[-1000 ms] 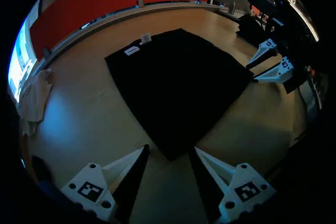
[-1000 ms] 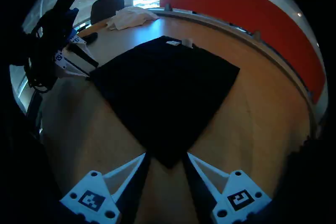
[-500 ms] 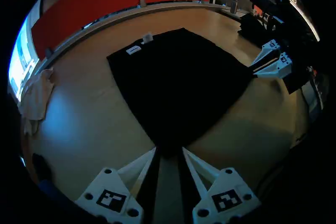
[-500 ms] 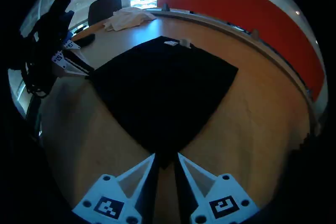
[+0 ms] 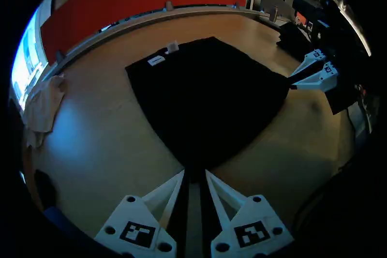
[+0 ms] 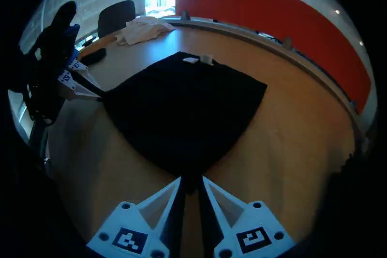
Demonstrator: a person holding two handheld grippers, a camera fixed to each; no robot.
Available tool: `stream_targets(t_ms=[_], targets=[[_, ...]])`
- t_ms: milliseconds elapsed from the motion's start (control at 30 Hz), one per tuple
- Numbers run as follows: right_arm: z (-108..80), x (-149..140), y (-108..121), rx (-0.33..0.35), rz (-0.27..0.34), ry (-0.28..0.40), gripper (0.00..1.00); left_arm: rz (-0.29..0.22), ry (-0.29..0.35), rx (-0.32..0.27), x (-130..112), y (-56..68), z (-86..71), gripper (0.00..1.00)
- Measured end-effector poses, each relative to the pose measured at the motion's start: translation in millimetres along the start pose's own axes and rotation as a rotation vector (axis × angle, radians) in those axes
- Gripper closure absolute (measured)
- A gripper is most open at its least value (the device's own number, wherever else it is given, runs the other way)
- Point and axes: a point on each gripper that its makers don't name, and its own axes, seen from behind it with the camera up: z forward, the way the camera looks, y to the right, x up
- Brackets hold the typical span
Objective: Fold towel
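- Left gripper [image 5: 194, 173]: fingers were closed on the nearest corner of the black towel [image 5: 208, 98].
- Right gripper [image 6: 192, 179]: fingers pinched another corner of the towel.
- Towel: lay spread on the wooden worktop [image 5: 96, 132].
- White tag [image 5: 156, 60]: lay at the towel's far corner.
- Pale cloth [image 5: 42, 105]: lay crumpled, well apart from the towel.

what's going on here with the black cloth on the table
Two handheld grippers are starting to fold a black towel that lies spread out on a wooden table. The left gripper is shut on one corner of it, and the right gripper is shut on the neighbouring corner. No fold has been made yet. A pale cloth lies bunched near the table's far edge, apart from the towel.
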Motion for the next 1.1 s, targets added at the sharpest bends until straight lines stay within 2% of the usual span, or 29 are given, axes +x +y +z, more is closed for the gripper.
stream_targets(t_ms=[367, 767, 1100], targets=[[-12.3, 16.7, 1.9, -0.001, -0.014, 0.037, 0.83, -0.045, 0.031, 0.008, 16.6, -1.5, -14.7, 0.86], [-44.1, 52.0, 5.9, -0.019, -0.026, 0.099, 0.83, -0.085, 0.079, 0.027, 43.0, -4.2, -48.6, 0.86], [-71.9, 71.9, 3.4, -0.019, -0.023, 0.118, 0.83, -0.106, 0.109, 0.032, 65.9, -3.3, -77.5, 0.86]])
